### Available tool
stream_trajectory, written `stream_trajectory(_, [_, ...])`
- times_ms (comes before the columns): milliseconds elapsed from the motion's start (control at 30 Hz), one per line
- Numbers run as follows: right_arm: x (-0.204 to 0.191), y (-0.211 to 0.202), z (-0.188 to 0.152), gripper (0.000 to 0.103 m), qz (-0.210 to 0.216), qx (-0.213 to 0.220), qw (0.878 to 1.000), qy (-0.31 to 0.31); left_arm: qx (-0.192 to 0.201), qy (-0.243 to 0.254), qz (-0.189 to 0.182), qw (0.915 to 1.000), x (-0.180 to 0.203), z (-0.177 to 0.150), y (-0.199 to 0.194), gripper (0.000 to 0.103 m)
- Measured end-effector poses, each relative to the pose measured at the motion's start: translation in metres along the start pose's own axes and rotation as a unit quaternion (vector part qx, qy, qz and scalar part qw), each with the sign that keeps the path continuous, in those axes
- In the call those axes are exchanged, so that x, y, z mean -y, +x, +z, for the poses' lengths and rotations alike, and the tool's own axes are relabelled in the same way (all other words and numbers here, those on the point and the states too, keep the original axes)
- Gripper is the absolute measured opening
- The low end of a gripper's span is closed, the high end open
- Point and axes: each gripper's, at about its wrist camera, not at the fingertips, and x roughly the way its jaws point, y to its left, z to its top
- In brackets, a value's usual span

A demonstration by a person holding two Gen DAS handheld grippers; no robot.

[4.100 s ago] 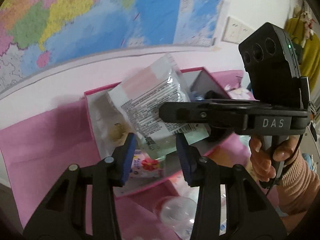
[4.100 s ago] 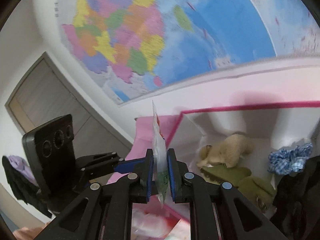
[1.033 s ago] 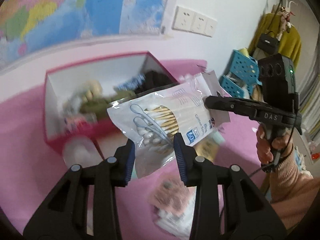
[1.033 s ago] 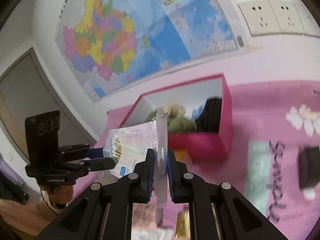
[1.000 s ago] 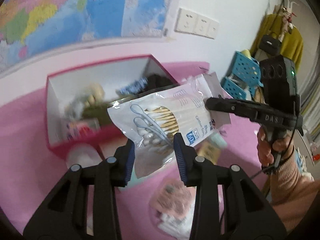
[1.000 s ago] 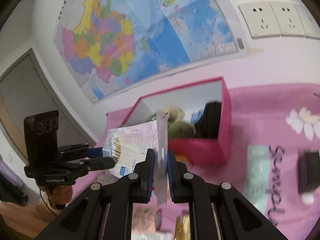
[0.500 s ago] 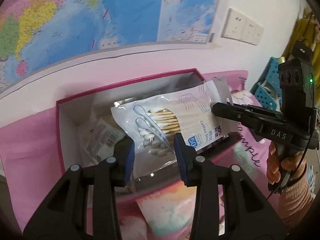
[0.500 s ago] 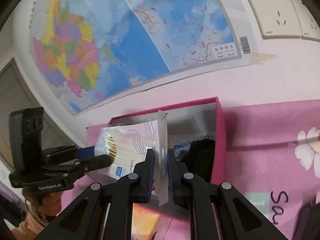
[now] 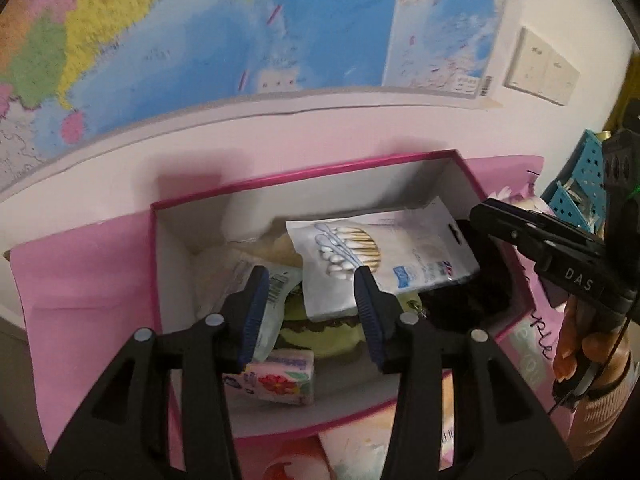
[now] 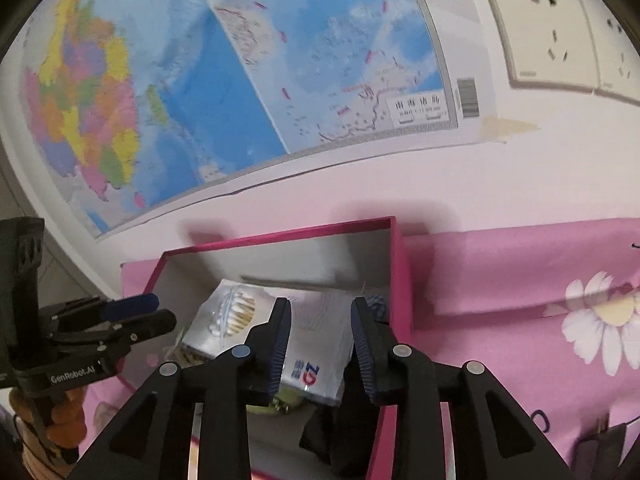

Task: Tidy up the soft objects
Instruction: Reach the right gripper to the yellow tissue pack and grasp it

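A white bag of cotton swabs (image 9: pixel 376 256) lies inside the open pink box (image 9: pixel 304 170), on top of a green soft item (image 9: pixel 320 338) and other packs. It also shows in the right wrist view (image 10: pixel 316 344) inside the same box (image 10: pixel 280 238). My left gripper (image 9: pixel 310 312) is open and empty just above the box's front half. My right gripper (image 10: pixel 320 340) is open and empty above the bag. The right gripper also shows at the right edge of the left wrist view (image 9: pixel 486 214).
A floral tissue pack (image 9: pixel 276 378) and a clear wrapped pack (image 9: pixel 272 292) lie in the box by its left wall. A black soft item (image 9: pixel 468 300) fills its right end. The pink flowered cloth (image 10: pixel 520 280) covers the table. A wall map (image 10: pixel 240 80) and sockets (image 10: pixel 560 32) are behind.
Both grippers have opened and let go of the cotton swab bag, which now lies in the box. Both views have moved closer to the box.
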Motion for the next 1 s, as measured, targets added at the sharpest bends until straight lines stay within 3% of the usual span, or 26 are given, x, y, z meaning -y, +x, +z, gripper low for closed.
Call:
stream_trajectory(333, [-0.034, -0.062, -0.044, 0.038, 0.064, 0.006, 0.996, -0.058, 0.071, 0.057, -0.073, 0.9932, 0.024, -0.051, -0.065, 0.047])
stream_trajectory(500, [-0.033, -0.085, -0.076, 0.043, 0.077, -0.014, 0.995, -0.061, 0.08, 0.09, -0.122, 0.9852, 0.047, -0.092, -0.084, 0.047])
stream_trajectory(633, [-0.02, -0.092, -0.112, 0.05, 0.057, -0.048, 0.996, -0.055, 0.058, 0.115, -0.166, 0.9776, 0.074, -0.127, -0.082, 0.047])
stream_trajectory(767, [0.001, -0.091, -0.142, 0.051, 0.037, -0.079, 0.996, -0.032, 0.018, 0.126, -0.192, 0.9733, 0.096, -0.152, -0.063, 0.047])
stream_trajectory(1000, [0.031, -0.084, -0.175, 0.051, 0.018, -0.106, 0.994, 0.013, -0.048, 0.106, -0.223, 0.968, 0.121, -0.167, -0.023, 0.047])
